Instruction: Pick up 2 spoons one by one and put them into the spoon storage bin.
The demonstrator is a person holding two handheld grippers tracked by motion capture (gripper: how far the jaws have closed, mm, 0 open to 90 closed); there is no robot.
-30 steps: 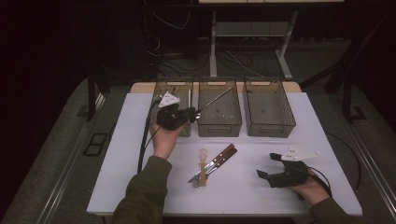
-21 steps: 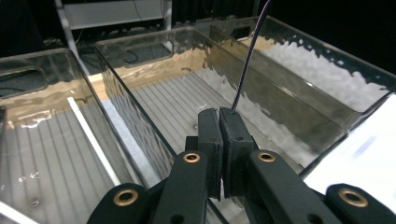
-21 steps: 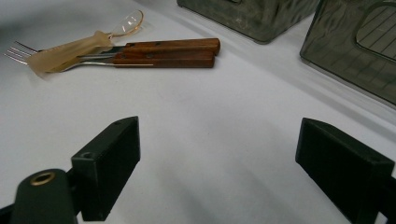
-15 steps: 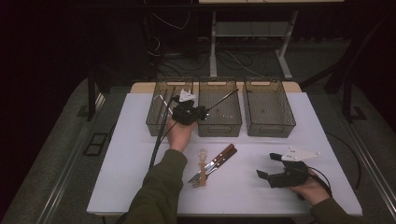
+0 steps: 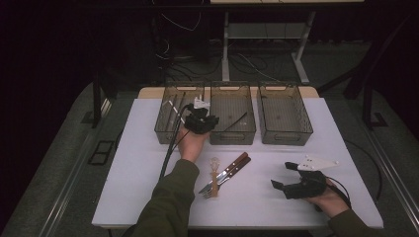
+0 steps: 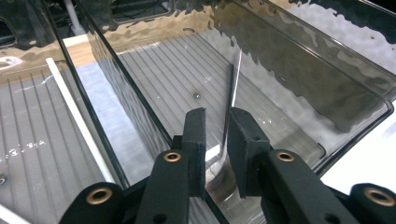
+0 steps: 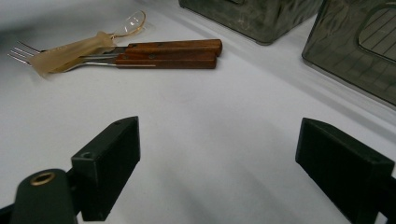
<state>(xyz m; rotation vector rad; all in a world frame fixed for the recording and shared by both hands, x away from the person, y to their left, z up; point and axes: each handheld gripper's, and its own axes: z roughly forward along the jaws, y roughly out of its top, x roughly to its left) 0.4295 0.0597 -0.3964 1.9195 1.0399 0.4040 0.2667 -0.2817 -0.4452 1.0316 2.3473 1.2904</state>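
L gripper [image 5: 205, 121] at near-left corner of middle bin [image 5: 232, 137], of 3 smoked-plastic bins in a row. Jaws have just been opening, now a narrow gap; black utensil [image 6: 229, 100] lies between them but pads don't look pressed on it, so released or nearly. Its long axis runs straight ahead from the jaws along the bin floor, far end toward the back.

R gripper [image 5: 285, 184] rests on white table [image 5: 138, 163], jaws wide apart, nothing in them. 2 wood-handled forks [image 7: 168, 53] + clear spoon [image 7: 84, 44] lie ahead-left of it, handles pointing toward it. R hand nearer to those.
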